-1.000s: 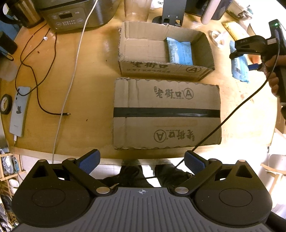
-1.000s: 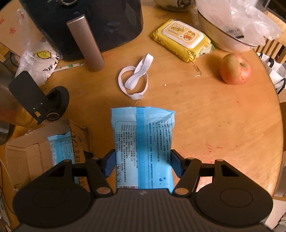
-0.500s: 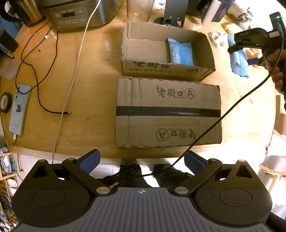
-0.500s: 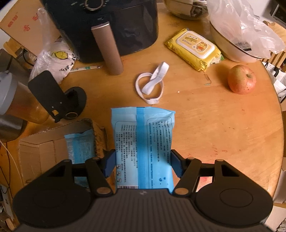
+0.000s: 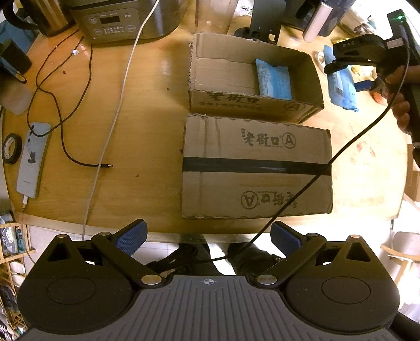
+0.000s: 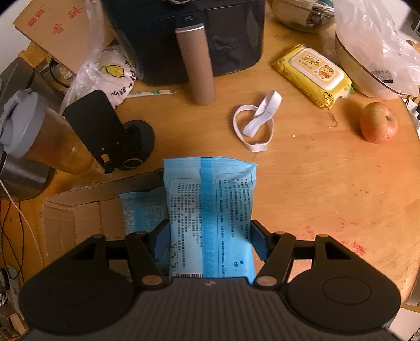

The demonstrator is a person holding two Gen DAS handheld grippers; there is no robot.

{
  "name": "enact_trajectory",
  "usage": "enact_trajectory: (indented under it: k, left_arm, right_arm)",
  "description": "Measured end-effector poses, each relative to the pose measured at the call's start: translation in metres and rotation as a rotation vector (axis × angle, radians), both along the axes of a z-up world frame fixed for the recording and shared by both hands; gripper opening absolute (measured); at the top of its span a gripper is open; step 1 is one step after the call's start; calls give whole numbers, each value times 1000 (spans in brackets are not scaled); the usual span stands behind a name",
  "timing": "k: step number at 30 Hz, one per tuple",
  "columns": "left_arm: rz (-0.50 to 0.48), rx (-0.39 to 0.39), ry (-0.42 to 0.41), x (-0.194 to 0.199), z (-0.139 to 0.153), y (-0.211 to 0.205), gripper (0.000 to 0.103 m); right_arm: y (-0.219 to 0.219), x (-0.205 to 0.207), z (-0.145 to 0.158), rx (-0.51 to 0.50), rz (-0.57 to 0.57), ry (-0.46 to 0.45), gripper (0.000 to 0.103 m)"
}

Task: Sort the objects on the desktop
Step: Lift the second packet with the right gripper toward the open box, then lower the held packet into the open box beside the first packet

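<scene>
My right gripper (image 6: 210, 240) is shut on a blue wipes pack (image 6: 210, 215) and holds it in the air at the right end of the open cardboard box (image 6: 78, 209). In the left wrist view that pack (image 5: 341, 89) hangs just right of the open box (image 5: 252, 105). A second blue pack (image 5: 274, 81) lies inside the box at its right end. My left gripper (image 5: 207, 236) is open and empty, off the table's near edge, in front of a closed taped box (image 5: 256, 168).
On the right side lie a white elastic band (image 6: 256, 123), a yellow wipes pack (image 6: 312, 74), an apple (image 6: 378, 123) and a black air fryer (image 6: 189, 39). On the left are a phone (image 5: 32, 160), black cable (image 5: 60, 126), tape roll (image 5: 11, 148) and rice cooker (image 5: 123, 21).
My right gripper has carried the blue pack up and leftward toward the open box, which now shows more below it. My left gripper has stayed open and nearly still.
</scene>
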State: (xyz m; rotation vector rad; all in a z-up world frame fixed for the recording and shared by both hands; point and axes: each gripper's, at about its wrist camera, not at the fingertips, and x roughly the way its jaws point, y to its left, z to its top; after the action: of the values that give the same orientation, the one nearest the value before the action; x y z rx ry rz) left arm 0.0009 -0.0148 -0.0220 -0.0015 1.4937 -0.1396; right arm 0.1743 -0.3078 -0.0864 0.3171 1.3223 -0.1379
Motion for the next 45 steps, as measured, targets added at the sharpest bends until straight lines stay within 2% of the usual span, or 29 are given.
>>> enact_trajectory:
  k: [45]
  left_arm:
    - [16,-14,6,9,-2,18,103]
  right_arm:
    - [87,18,-4,24,110,6,62]
